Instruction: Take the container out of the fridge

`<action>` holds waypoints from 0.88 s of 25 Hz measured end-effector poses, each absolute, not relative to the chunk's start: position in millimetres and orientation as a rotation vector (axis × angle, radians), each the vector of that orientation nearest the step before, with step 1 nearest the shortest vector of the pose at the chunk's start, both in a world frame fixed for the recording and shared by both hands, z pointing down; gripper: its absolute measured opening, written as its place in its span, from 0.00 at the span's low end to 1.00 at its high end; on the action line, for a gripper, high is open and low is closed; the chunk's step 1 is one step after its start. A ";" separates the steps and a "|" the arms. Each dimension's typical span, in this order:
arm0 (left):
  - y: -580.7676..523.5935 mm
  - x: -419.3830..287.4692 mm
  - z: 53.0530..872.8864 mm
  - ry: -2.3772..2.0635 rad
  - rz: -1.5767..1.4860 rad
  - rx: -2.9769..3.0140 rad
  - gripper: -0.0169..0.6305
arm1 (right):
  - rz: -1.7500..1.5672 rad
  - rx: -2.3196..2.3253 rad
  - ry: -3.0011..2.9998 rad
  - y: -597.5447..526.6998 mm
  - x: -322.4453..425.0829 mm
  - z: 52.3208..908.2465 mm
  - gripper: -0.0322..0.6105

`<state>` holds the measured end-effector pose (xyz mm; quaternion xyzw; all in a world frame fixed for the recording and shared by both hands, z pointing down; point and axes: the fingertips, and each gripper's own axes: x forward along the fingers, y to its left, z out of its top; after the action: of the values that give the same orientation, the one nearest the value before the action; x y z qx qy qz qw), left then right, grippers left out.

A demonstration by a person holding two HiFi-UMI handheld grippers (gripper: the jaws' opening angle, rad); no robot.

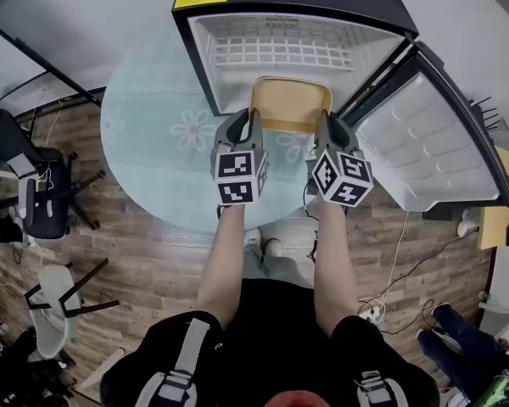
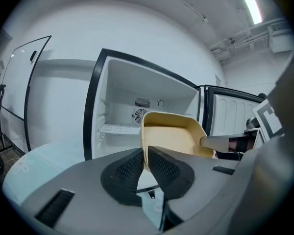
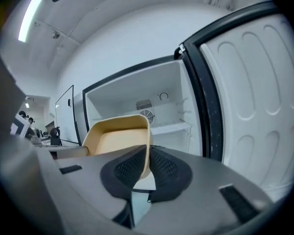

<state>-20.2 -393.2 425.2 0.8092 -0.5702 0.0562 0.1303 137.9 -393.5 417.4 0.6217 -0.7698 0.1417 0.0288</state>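
Clamping opposite walls, left tongs (image 2: 145, 153) and right tongs (image 3: 148, 155) hold the empty tan container (image 1: 290, 107).

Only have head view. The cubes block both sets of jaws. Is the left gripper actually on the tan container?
Observer: Yes. The left gripper view shows the left gripper shut on the container, clamping its left wall.
Operator: Right side?
Observer: Same. The right gripper is shut on the right wall, one jaw inside, one outside.
Operator: Anything in the fridge behind it?
Observer: A white shelf and a round fan grille on the back wall.
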 end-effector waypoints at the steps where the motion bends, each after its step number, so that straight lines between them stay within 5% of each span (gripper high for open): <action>1: -387.1 -21.2 417.5 -1.663 0.149 2.361 0.08 | 0.418 1.917 -2.391 -388.3 136.7 409.0 0.08; 22: -294.5 -25.4 331.6 -1.759 -0.081 2.522 0.09 | 0.052 1.880 -2.601 -303.7 130.0 313.1 0.08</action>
<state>-25.4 -294.5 331.6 0.8195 -0.5715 -0.0262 0.0327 130.0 -303.7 313.1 0.5853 -0.8099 0.0163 -0.0340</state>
